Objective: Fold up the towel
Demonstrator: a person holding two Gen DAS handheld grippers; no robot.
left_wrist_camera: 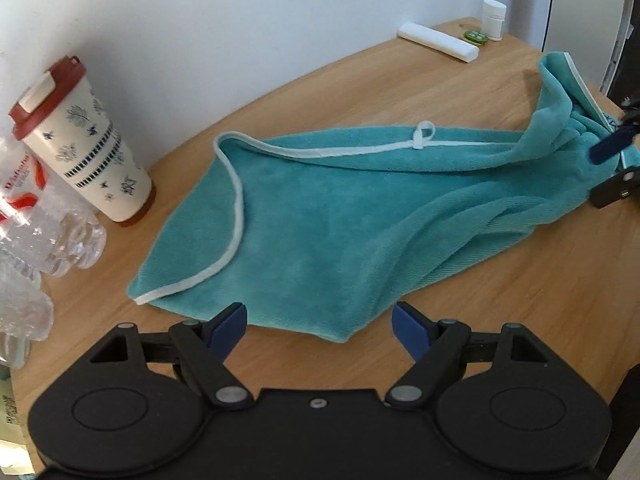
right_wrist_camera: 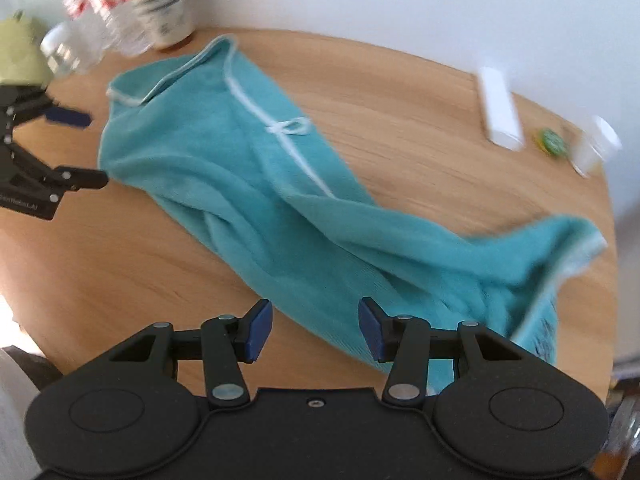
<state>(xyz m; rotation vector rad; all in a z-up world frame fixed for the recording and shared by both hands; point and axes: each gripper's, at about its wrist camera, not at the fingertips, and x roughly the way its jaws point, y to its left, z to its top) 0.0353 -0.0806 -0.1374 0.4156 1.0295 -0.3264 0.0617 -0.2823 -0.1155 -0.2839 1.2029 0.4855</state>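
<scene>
A teal towel (left_wrist_camera: 340, 220) with white trim and a small white hanging loop (left_wrist_camera: 424, 136) lies crumpled lengthwise on the wooden table (left_wrist_camera: 360, 76). Its left corner is folded over, and its right end is bunched and lifted. My left gripper (left_wrist_camera: 318, 330) stands open at the towel's near edge with nothing between its pads. My right gripper (left_wrist_camera: 604, 174) appears at the far right, open beside the bunched end. In the blurred right wrist view, the right gripper (right_wrist_camera: 316, 332) is open with the towel (right_wrist_camera: 280, 200) edge reaching its right finger. The left gripper (right_wrist_camera: 88, 148) is open by the far corner.
A patterned cup with a red lid (left_wrist_camera: 84, 148) and clear plastic bottles (left_wrist_camera: 40, 220) stand left of the towel. At the back right lie a white bar (left_wrist_camera: 438, 42), a green round item (left_wrist_camera: 475, 36) and a small white bottle (left_wrist_camera: 494, 18). A white wall runs behind the table.
</scene>
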